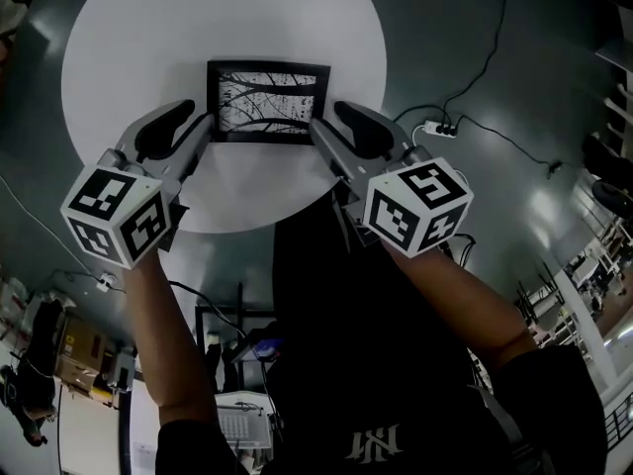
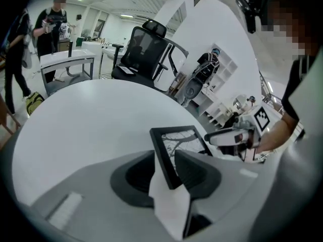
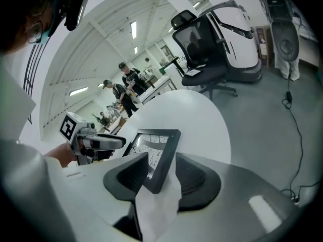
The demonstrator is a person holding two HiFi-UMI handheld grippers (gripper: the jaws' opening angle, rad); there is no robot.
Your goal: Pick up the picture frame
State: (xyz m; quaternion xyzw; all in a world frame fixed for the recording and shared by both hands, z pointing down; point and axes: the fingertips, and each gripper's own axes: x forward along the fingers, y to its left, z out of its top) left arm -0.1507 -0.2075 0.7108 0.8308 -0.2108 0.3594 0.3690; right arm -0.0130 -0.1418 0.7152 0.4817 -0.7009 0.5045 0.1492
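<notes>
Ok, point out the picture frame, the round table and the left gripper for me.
picture frame (image 1: 268, 101), head view, middle of its glass.
round table (image 1: 129, 38), head view, bare top, upper left.
left gripper (image 1: 201, 119), head view, midway between its jaws' tips, at the frame's left edge.

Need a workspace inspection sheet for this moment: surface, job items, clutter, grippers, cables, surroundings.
Surface: round white table.
Job's things: black picture frame on the table.
Clutter: nothing seen on the table.
Grippers: left gripper and right gripper both open, each straddling one side edge of the frame.
Cables: power strip and cable on the floor beside the table.
Surroundings: office chair; people in the background.
</notes>
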